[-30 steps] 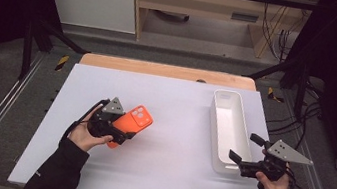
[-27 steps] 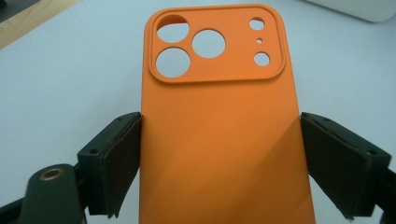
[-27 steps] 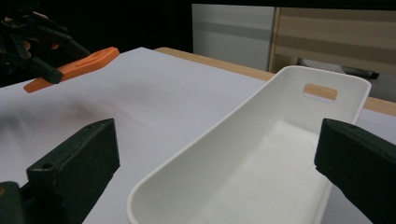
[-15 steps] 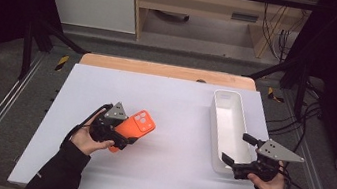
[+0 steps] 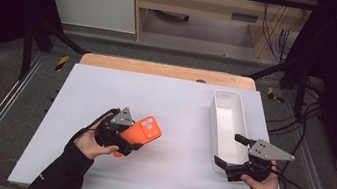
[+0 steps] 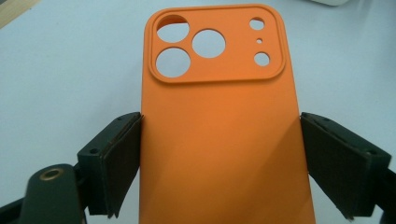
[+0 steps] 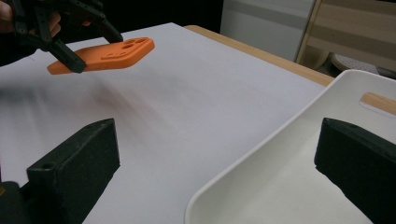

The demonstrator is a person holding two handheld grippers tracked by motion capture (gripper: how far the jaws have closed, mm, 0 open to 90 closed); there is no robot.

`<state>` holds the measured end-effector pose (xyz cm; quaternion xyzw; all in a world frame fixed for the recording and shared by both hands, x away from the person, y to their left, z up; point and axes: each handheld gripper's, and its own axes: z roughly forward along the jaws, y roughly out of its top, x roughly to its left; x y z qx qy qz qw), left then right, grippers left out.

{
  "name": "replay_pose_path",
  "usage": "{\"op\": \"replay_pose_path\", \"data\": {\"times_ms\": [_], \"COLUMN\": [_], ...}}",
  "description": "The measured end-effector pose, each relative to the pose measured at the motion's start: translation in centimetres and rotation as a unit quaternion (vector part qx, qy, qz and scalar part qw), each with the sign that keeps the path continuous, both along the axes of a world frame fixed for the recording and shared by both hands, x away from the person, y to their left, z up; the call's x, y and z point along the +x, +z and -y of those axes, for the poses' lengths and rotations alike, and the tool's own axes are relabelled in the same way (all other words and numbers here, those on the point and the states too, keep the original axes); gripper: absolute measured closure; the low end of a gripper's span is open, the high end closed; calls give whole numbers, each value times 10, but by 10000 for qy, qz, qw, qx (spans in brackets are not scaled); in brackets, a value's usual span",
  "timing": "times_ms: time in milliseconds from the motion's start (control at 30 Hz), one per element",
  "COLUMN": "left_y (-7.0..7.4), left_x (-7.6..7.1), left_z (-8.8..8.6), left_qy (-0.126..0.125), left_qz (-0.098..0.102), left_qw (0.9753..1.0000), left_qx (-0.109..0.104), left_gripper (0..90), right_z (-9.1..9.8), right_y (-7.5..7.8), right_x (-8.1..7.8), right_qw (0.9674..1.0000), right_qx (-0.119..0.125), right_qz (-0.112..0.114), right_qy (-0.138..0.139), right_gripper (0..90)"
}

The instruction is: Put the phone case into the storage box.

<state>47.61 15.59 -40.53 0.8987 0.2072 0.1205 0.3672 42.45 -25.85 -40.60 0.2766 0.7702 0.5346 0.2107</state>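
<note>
Orange phone case [image 6: 219,135] — light, flexible, slick; left gripper [image 5: 122,138] jaws clamped across its long edges, right gripper [image 5: 233,169] jaws apart.

left tongs [image 5: 134,146] clamped, right tongs [image 5: 229,152] (level) agape

no readable text, label or brand anywhere, as far as visible.
</note>
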Motion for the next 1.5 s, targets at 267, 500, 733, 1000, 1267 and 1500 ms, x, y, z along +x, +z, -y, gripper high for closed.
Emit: {"op": "replay_pose_path", "data": {"times_ms": [267, 500, 733, 1000, 1267, 1500], "left_y": [3, 4, 5, 7, 11, 13], "left_x": [-8, -14, -18, -22, -27, -32], "left_z": [12, 20, 27, 33, 40, 47], "left_qy": [-234, -375, -523, -711, -927, -1111], "left_qz": [29, 58, 76, 123, 213, 312], "left_qw": [9997, 9993, 9986, 9974, 9954, 9932], "left_qx": [25, 70, 79, 94, 105, 138], "left_gripper": [150, 150, 150, 150, 150, 150], "right_z": [-10, -20, -29, -40, -53, -64], "right_y": [0, 0, -1, 0, -2, 2], "right_x": [-1, -2, -3, -3, -2, -4], "right_qw": [9997, 9990, 9978, 9960, 9931, 9900], "right_qx": [-133, -276, -402, -545, -765, -878], "right_qz": [-24, -12, -30, -29, -29, 55], "right_qy": [188, 362, 526, 713, 889, 1102], "right_gripper": [5, 6, 8, 9, 11, 15]}}
